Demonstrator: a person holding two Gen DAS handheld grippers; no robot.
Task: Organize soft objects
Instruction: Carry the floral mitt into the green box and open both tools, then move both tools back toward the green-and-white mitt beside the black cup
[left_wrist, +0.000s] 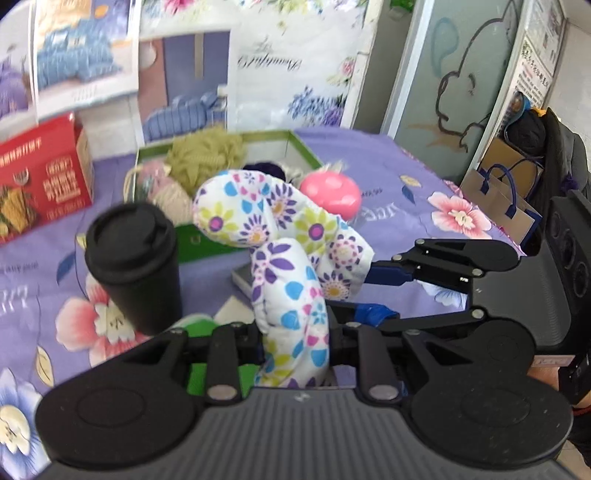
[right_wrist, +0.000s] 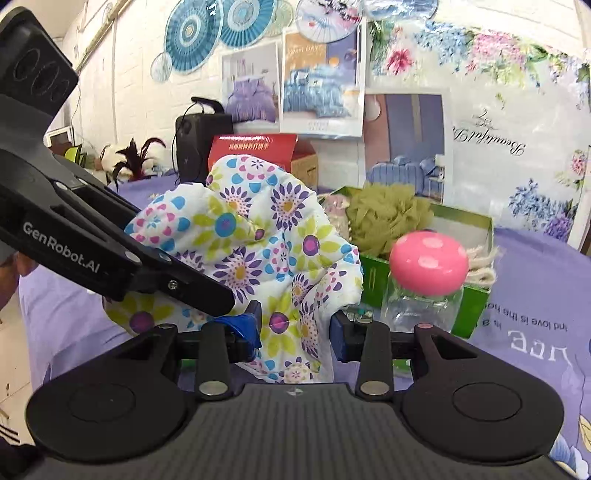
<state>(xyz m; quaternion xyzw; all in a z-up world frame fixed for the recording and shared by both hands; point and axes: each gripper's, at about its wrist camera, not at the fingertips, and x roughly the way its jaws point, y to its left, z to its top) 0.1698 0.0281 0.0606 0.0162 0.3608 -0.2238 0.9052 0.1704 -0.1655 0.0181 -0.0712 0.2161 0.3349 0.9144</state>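
Between both grippers' clamped fingers, the floral quilted cloth hangs; green open box lies at 12 o'clock, nearer the right gripper.

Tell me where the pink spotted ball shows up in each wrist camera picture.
Left wrist: the pink spotted ball sits right of centre, behind the floral cloth.
Right wrist: the ball is right of centre, atop a clear jar.
Shared landmark: the green box beside it.

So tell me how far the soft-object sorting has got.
Done: a green pouf and yarn already lie in the green box. In hand: both tongs, left and right, grip the floral quilted cloth, lifted off the table. Left: placing it in the box.
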